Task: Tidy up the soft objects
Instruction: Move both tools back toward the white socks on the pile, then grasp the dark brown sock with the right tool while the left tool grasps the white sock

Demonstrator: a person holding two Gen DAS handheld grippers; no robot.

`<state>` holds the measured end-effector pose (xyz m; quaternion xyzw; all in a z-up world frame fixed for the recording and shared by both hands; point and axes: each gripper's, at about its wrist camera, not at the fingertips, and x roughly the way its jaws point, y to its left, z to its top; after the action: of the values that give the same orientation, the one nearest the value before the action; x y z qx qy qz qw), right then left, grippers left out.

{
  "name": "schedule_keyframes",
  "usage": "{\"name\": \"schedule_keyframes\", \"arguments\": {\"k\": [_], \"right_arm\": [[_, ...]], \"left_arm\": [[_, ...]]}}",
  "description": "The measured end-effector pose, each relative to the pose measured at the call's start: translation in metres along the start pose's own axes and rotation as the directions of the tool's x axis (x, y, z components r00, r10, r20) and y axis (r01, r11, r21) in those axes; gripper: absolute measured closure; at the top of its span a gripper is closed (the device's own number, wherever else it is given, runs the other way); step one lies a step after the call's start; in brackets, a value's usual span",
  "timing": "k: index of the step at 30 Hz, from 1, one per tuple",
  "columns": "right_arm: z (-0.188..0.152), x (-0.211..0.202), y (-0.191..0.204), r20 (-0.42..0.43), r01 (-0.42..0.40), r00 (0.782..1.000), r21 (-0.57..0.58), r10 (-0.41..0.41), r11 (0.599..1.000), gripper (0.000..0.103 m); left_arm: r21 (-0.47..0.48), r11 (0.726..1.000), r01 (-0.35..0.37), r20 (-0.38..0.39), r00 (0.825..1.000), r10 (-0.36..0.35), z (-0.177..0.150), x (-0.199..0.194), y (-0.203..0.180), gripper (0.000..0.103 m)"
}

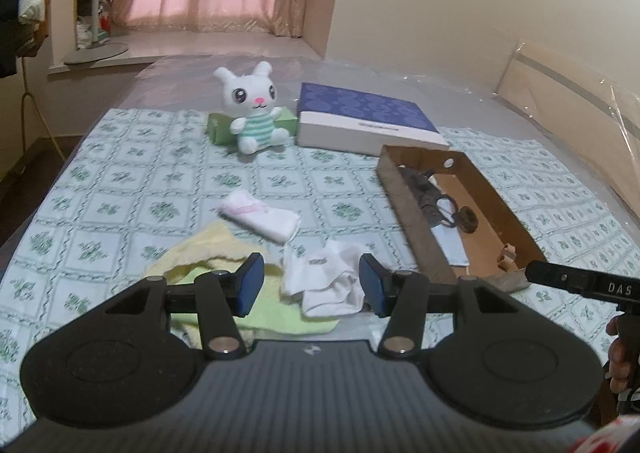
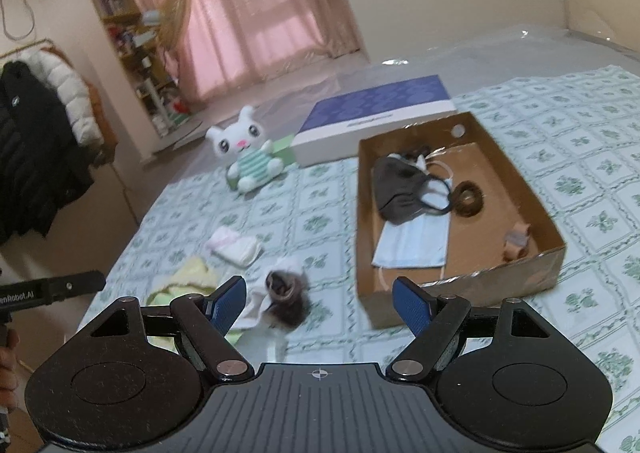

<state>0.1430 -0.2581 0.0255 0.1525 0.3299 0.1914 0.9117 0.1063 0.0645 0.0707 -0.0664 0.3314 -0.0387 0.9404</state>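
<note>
White socks lie crumpled near the bed's front edge, beside the cardboard box — my left gripper hangs released above them, my right gripper spread wide — both empty.

— Any lettering you can read?
— Yes; in the left wrist view the black bar of the right gripper, at the right edge, carries white letters "DAS"; in the right wrist view the black bar of the left gripper, at the left edge, reads "enRobot.AI", its start cut off.
— And the blue box?
— A dark line of print on its white side; too small to read.
</note>
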Motion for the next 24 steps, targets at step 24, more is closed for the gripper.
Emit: {"name": "schedule_keyframes", "arguments": {"k": [24], "right_arm": [[-0.041, 0.061, 0.042, -0.083, -0.013, 0.997, -0.205, -0.004, 0.979, 0.033]], "left_arm": [[-0.008, 0.998, -0.063, -0.088, 0.994, 0.062, -0.041, 0.024, 0.020, 0.053]]}}
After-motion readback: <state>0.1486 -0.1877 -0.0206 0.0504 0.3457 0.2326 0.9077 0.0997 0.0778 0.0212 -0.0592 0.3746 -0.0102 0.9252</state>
